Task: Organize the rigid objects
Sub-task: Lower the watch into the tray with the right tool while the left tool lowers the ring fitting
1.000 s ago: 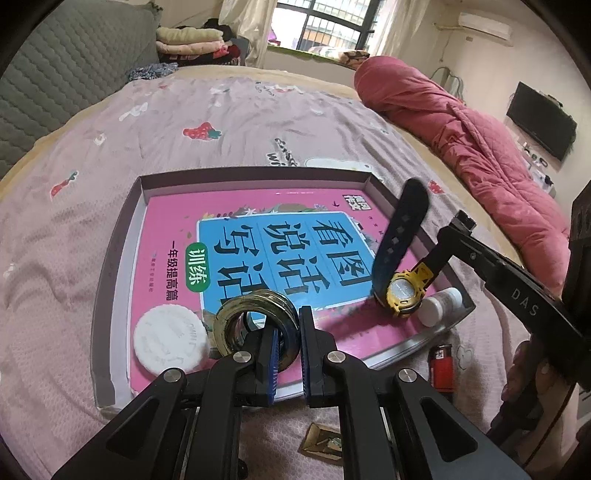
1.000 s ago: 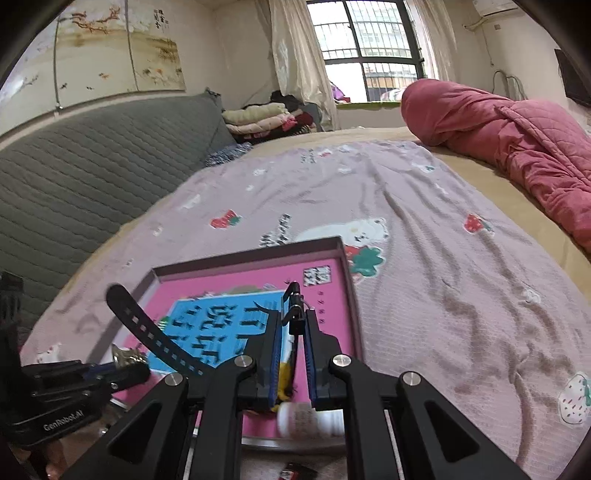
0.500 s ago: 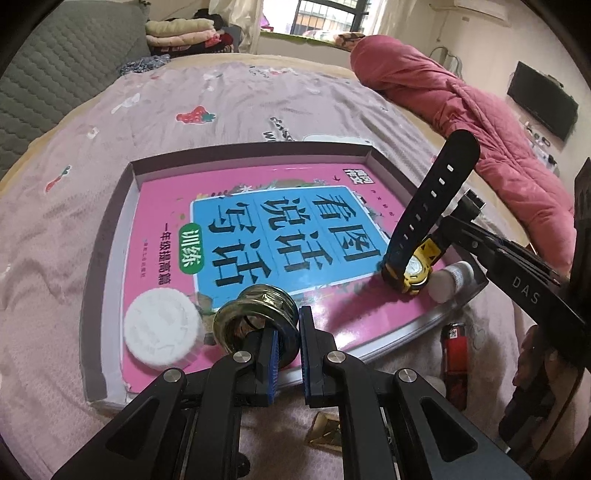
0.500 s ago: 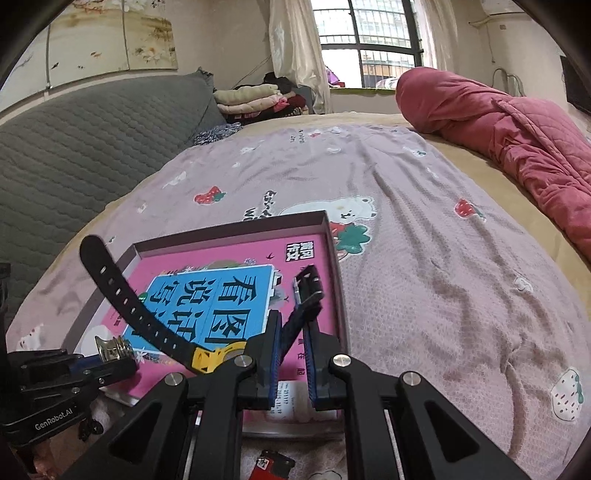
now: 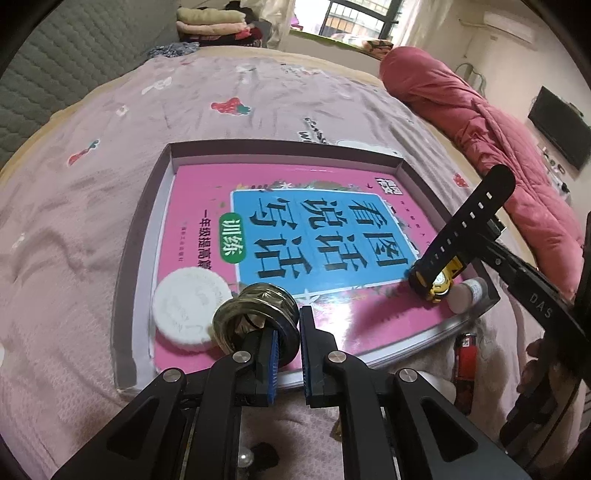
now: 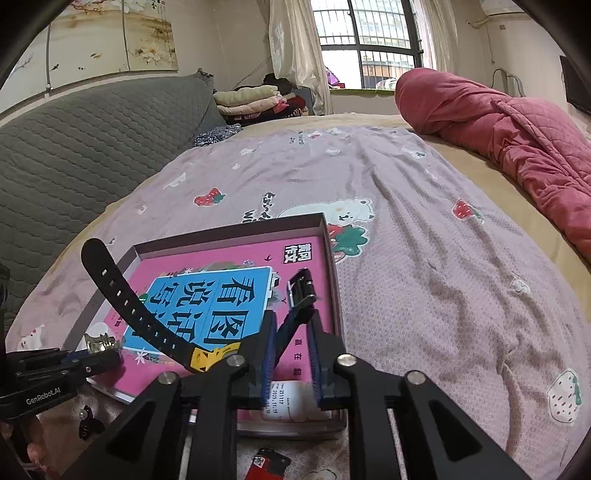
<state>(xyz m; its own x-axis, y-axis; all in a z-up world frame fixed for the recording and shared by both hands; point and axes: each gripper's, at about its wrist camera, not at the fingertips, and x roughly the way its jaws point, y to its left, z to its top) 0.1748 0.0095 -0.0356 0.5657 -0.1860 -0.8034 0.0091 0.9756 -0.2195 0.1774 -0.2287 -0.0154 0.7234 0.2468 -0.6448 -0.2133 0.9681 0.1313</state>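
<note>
Left wrist view: left gripper (image 5: 286, 341) jaws clamp the brass-coloured metal ring (image 5: 255, 319) low over the shallow grey cardboard tray (image 5: 125, 295), beside the round white plastic lid (image 5: 190, 308); set it flat before releasing, while right gripper (image 6: 291, 358) jaws pinch the yellow-cased black-strapped wristwatch (image 6: 147, 317) by its strap.

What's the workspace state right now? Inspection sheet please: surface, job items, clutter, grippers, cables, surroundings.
Surface: pink patterned bedsheet.
Job's things: shallow grey cardboard tray holding pink-and-blue book, white ribbed round lid, small white bottle.
Clutter: red lighter, black hair clip with pearl, both on the sheet outside the tray.
Grippers: left gripper shut on brass-coloured metal ring; right gripper holding yellow watch with black strap by its strap.
Cables: nothing seen.
Surroundings: red quilt, grey headboard, window.
</note>
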